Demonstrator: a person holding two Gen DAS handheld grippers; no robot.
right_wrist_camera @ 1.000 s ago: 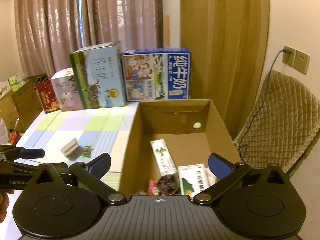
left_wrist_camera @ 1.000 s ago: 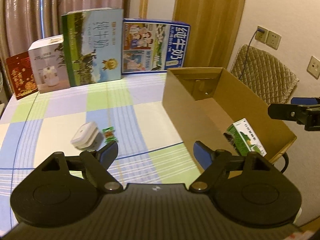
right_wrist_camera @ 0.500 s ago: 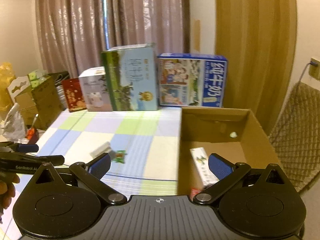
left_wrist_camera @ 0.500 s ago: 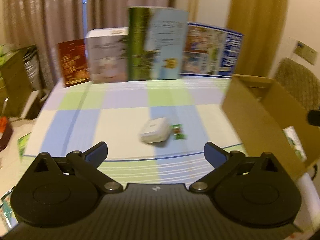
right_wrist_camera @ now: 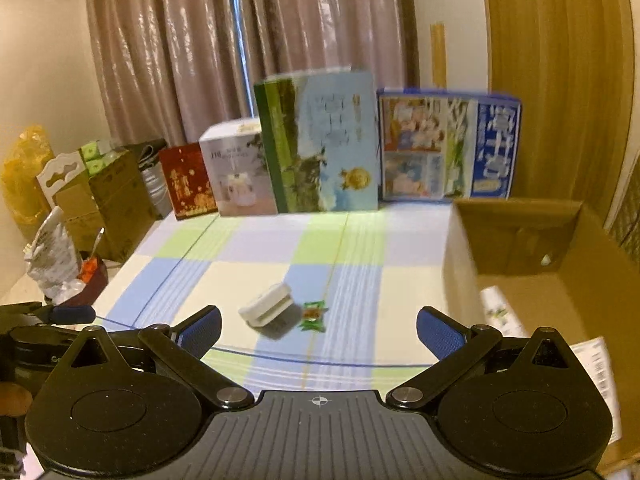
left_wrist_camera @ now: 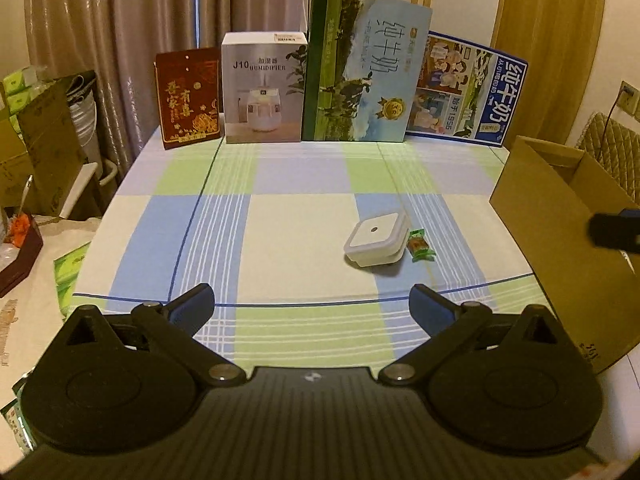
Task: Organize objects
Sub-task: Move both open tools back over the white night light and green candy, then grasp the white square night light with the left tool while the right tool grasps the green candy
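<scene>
Left gripper (left_wrist_camera: 312, 308): fingers spread wide, nothing between them, poised above the near edge of the checked tablecloth (left_wrist_camera: 280, 216). Right gripper (right_wrist_camera: 318, 326): likewise spread wide and empty, near the same edge of the table, with the cardboard box (right_wrist_camera: 520, 248) to its right. White square container (left_wrist_camera: 376, 240) – lying on the cloth towards the right, ahead of both grippers. Green-wrapped candy (left_wrist_camera: 418, 245) – on the cloth just beside the container's right side; whether they touch cannot be told. Cardboard box: open-topped, at the table's right end, holding a white printed packet (right_wrist_camera: 500, 312) and a further labelled pack, partly hidden behind the right gripper. Back row, standing upright, left to right: red box (left_wrist_camera: 188, 98), white humidifier box (left_wrist_camera: 264, 88), tall green-and-blue milk carton box (left_wrist_camera: 360, 72), blue milk box (left_wrist_camera: 464, 88). Curtains (left_wrist_camera: 120, 20) behind.
</scene>
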